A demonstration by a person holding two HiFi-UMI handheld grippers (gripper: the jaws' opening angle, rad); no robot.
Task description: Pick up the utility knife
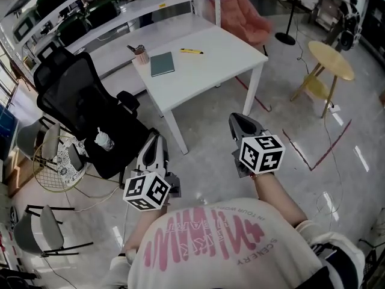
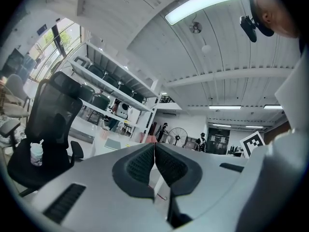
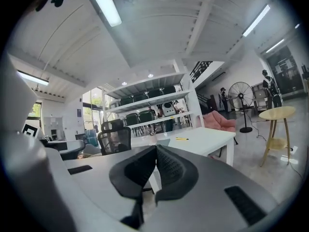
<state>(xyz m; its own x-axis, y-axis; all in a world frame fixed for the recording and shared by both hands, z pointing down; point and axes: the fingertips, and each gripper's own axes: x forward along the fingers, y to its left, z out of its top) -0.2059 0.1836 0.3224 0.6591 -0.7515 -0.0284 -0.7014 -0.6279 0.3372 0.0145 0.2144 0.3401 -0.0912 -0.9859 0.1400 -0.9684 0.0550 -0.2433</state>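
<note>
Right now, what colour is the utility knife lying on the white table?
Yellow; the utility knife shows best in the head view.

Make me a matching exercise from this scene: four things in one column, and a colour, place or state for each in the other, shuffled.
Column one:
1. utility knife
2. notebook
3. cup
4. right gripper

Column two:
A. jaws together, nothing between them
B. yellow
C. on the seat of the black chair
D. teal

Pairs: 1-B, 2-D, 3-C, 4-A.
</note>
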